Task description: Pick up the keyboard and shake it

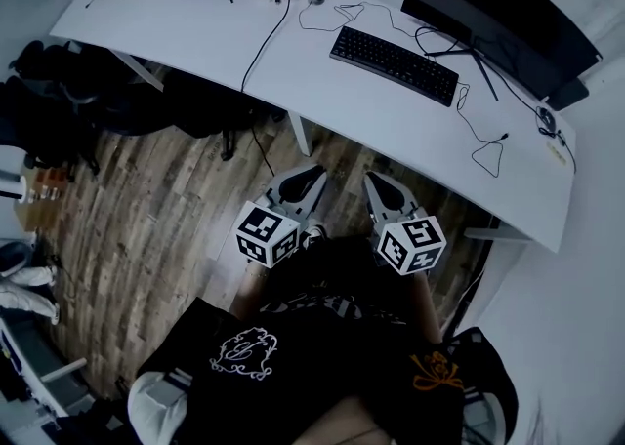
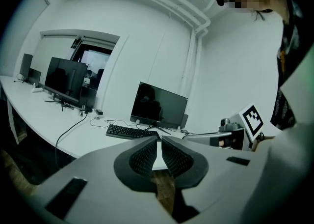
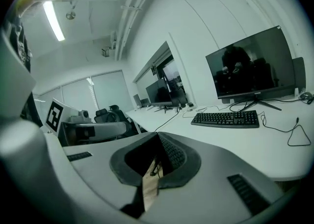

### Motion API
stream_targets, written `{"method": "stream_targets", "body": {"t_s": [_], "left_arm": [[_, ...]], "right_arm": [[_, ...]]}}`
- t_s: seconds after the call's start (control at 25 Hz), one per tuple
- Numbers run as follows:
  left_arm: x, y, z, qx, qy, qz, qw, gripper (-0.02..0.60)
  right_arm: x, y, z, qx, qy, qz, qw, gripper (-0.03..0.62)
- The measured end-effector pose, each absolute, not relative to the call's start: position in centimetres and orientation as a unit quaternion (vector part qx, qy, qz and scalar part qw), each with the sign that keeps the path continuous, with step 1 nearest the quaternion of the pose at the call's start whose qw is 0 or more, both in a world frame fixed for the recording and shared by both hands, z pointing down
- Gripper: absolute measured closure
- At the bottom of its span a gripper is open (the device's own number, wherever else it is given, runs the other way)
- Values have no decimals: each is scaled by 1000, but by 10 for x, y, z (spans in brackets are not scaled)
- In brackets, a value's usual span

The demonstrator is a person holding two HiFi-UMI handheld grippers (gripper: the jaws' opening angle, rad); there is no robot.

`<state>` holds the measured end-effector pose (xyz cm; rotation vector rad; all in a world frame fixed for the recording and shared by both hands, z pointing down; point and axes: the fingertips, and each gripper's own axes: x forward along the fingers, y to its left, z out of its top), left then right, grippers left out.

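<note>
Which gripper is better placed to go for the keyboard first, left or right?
Right, narrowly: in the head view the right gripper sits in line with the keyboard, while the left gripper is off beyond its left end. Both are shut, empty and short of the desk.

monitor point(image 1: 493, 14) top past the head view's edge

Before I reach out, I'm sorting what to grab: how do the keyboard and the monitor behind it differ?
The keyboard lies flat on the desk; the monitor stands upright behind it. The keyboard is low and narrow; the monitor is far wider and taller. Both are black and sit on the same white desk.
</note>
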<state>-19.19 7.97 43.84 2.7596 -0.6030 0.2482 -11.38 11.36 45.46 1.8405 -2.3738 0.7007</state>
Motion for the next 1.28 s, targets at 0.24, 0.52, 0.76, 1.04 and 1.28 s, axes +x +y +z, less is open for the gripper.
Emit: {"method": "stream_targets", "body": {"t_s": [0.24, 0.52, 0.76, 1.04, 1.28], "left_arm": [[-182, 60, 449, 963, -192, 82, 171, 538], [-148, 29, 462, 963, -174, 98, 184, 538], [-110, -22, 464, 961, -188, 104, 173, 538], [-52, -96, 452, 958, -215, 106, 156, 538], [-3, -133, 460, 955, -221, 118, 159, 538]], "right_arm": [[-95, 111, 462, 628, -740, 237, 37, 582], [-53, 87, 478, 649, -714, 261, 35, 581], [5, 28, 484, 653, -712, 259, 22, 582], [96, -41, 477, 666, -703, 249, 2, 582], [180, -68, 495, 688, -677, 262, -7, 580]]}}
